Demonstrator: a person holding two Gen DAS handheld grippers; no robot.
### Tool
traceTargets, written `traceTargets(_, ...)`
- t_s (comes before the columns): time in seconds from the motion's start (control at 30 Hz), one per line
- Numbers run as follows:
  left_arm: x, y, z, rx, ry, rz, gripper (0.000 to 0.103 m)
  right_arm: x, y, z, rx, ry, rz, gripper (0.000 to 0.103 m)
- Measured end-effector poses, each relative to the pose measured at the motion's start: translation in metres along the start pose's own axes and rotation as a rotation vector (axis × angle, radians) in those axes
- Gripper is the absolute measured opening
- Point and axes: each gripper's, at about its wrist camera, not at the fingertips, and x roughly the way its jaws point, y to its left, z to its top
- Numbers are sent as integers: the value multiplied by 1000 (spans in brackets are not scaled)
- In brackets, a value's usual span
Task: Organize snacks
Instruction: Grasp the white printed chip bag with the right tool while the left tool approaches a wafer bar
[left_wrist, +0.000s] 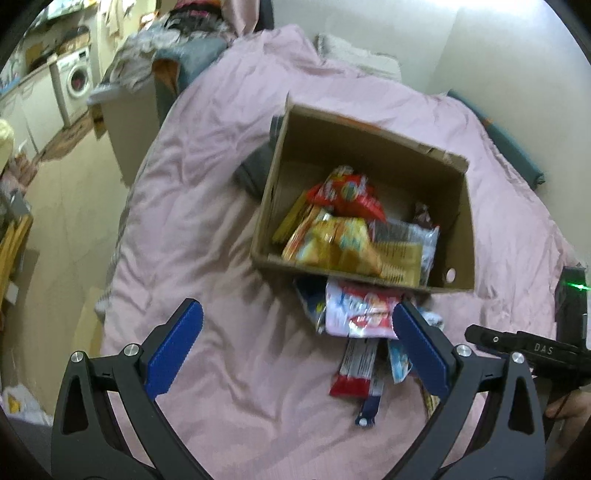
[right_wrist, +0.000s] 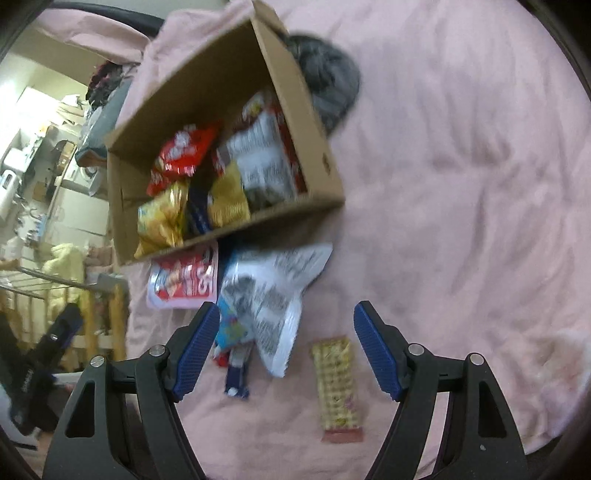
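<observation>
An open cardboard box (left_wrist: 458, 221) sits on a pink bedspread (left_wrist: 207, 206) and holds several snack packets, red and yellow (left_wrist: 332, 240). It also shows in the right wrist view (right_wrist: 295, 96). Loose packets lie in front of it: a pink-and-red pack (left_wrist: 362, 314) (right_wrist: 184, 280), a white pouch (right_wrist: 273, 295), a small blue bar (right_wrist: 236, 380) and a yellow bar (right_wrist: 338, 384). My left gripper (left_wrist: 295, 328) is open and empty above the bed, near the loose packets. My right gripper (right_wrist: 284, 339) is open and empty over the white pouch and the yellow bar.
A dark grey cloth (right_wrist: 328, 85) lies against the box's far side. The bed's left edge drops to a floor (left_wrist: 74, 206). A washing machine (left_wrist: 75, 79) and cluttered furniture stand beyond. A wooden rack (right_wrist: 92, 317) stands beside the bed.
</observation>
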Motion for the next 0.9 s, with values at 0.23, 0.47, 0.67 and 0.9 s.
traceTargets(0.23, 14, 11, -10, -72, 68, 47, 101, 38, 21, -5, -69, 94, -9, 78)
traceTargets(0.47, 19, 27, -6, -128, 92, 44, 101, 72, 38, 5, -124, 128, -89, 78)
traceTargets(0.67, 24, 29, -5, -127, 104, 64, 101, 78, 38, -2, -190, 140, -156, 61)
traceTargets(0.9, 38, 7, -15, -17, 158, 73, 100, 44, 17, -1, -142, 62, -125, 55)
